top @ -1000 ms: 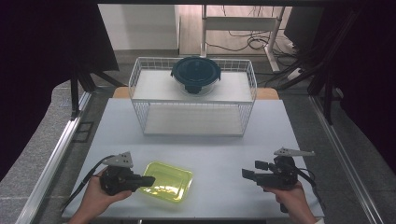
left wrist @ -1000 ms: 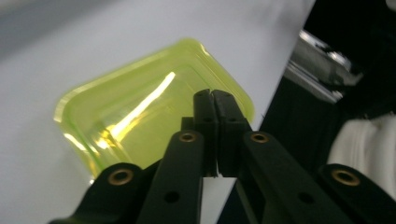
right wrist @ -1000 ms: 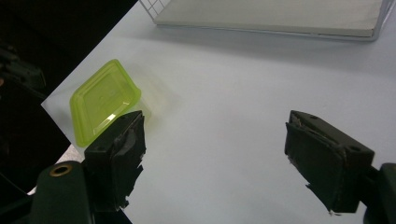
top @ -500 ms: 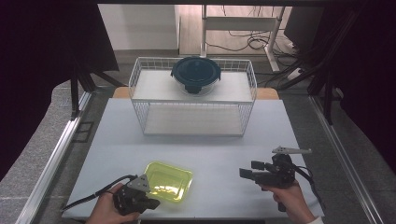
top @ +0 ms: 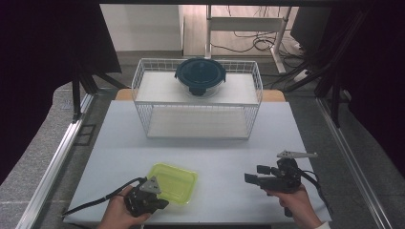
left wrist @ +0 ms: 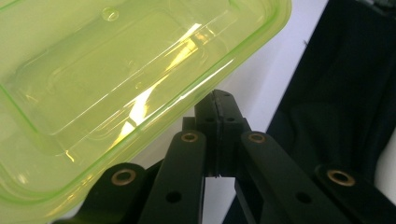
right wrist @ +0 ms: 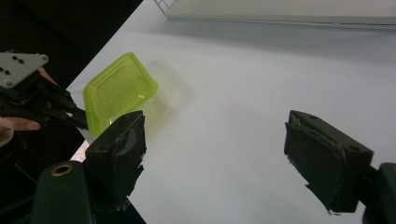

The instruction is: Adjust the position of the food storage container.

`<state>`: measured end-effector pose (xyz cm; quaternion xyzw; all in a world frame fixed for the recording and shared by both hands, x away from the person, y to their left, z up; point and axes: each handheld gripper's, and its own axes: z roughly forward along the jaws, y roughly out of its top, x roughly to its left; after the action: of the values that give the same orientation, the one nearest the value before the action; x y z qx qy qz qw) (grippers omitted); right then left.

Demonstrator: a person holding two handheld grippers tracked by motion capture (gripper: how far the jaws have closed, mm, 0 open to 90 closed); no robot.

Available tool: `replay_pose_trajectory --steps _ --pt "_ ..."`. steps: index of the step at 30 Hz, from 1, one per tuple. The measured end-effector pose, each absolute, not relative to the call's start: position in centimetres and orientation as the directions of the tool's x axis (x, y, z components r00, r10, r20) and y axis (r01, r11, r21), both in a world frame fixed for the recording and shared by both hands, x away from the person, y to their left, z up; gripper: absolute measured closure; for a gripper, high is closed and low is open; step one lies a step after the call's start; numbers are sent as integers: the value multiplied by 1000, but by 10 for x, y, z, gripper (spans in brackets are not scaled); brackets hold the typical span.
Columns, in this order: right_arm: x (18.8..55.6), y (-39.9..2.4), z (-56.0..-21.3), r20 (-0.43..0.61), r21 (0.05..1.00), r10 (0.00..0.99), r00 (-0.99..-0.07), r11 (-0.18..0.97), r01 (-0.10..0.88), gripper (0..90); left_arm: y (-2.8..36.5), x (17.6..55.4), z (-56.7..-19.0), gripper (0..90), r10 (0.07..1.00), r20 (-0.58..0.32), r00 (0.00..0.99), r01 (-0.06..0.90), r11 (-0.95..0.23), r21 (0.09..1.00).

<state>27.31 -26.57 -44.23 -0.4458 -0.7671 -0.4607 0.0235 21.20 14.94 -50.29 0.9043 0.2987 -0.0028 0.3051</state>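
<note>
White table: wire rack well beyond yellow-green container.

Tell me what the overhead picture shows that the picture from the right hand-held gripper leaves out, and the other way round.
High view alone: a wire basket at the far side of the white table, with a dark round lidded bowl on its upper shelf, and both of the person's hands.

Right gripper view alone: a close look between the right hand-held gripper and its two black jaws, which stand wide apart with nothing between them.

Both: the yellow-green plastic container on the table, and the left hand-held gripper, jaws shut, at its edge.
</note>
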Motion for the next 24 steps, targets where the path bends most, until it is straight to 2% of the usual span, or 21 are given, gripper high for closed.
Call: replay_pose_trajectory --steps 16,22,24 --pt "274 -264 -444 440 684 664 -604 188 705 203 144 240 -507 900 582 -236 778 597 -567 568" --pt "274 -264 -444 436 684 667 -603 190 705 203 135 248 -505 900 576 -209 790 578 -587 567" --pt "274 -265 -444 436 684 667 -604 190 704 203 134 252 -507 900 574 -229 786 587 -578 567"
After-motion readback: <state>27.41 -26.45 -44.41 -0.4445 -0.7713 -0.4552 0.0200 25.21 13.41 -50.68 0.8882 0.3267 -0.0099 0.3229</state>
